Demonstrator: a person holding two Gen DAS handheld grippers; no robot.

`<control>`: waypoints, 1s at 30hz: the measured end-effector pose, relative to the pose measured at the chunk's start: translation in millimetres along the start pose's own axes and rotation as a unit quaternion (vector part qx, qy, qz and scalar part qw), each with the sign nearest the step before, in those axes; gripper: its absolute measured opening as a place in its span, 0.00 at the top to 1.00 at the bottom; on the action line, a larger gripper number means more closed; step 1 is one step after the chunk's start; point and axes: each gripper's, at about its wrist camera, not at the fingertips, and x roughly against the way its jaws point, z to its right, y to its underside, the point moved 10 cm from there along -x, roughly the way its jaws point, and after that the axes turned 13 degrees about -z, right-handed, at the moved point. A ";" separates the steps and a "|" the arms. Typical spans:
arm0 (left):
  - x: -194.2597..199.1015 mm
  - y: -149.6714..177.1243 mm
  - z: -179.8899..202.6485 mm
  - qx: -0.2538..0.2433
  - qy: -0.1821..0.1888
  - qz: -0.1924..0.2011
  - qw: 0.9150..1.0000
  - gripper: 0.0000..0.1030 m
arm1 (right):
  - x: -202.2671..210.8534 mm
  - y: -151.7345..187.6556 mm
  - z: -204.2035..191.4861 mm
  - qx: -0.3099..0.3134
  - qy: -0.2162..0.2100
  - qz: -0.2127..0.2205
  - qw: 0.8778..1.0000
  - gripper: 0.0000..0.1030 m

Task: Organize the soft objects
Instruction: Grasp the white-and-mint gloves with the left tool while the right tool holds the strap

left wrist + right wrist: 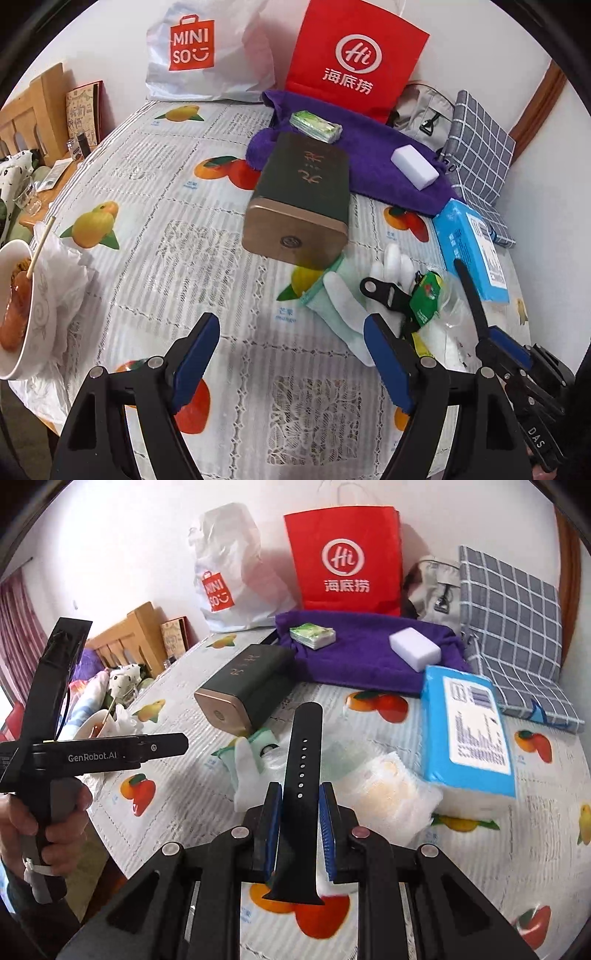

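My right gripper (298,830) is clamped on a black watch strap (301,782), its blue pads pressing both edges. The strap is smooth, matte rubber, long and flat, with a row of small punched holes running down its middle and a rounded tip pointing away from me. It stands out above the fruit-print tablecloth (480,867), raised off it as far as I can tell. My left gripper (291,362) is spread wide with nothing between its pads, hovering over the same cloth. Beyond the strap lie a white-and-green glove (245,771), a dark green tin (247,686) on its side, and a purple towel (362,657) carrying a white sponge (415,648).
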 end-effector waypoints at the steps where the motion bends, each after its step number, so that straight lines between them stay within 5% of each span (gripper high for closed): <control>1: -0.5 0.7 1.1 0.000 -0.001 -0.001 1.000 0.23 | -0.7 3.9 3.8 -0.003 0.001 -0.004 1.000 0.80; 18: -24.2 9.2 19.4 -0.012 -0.015 -0.029 0.999 0.23 | -14.2 81.9 88.3 -0.078 0.030 -0.065 0.994 0.79; 24: -29.1 10.2 22.9 -0.018 -0.020 -0.036 0.999 0.23 | -18.7 74.3 88.5 -0.076 0.027 -0.049 0.996 0.56; 26: -30.3 10.2 22.2 -0.018 -0.021 -0.037 0.999 0.23 | -25.4 71.0 89.0 -0.069 0.040 -0.052 0.995 0.57; 28: -31.8 9.7 20.0 -0.017 -0.023 -0.039 0.999 0.23 | -33.1 69.2 88.4 -0.059 0.056 -0.056 0.995 0.81; 30: -33.6 9.0 18.0 -0.014 -0.024 -0.041 0.999 0.23 | -33.7 66.3 86.0 -0.050 0.059 -0.049 0.996 0.80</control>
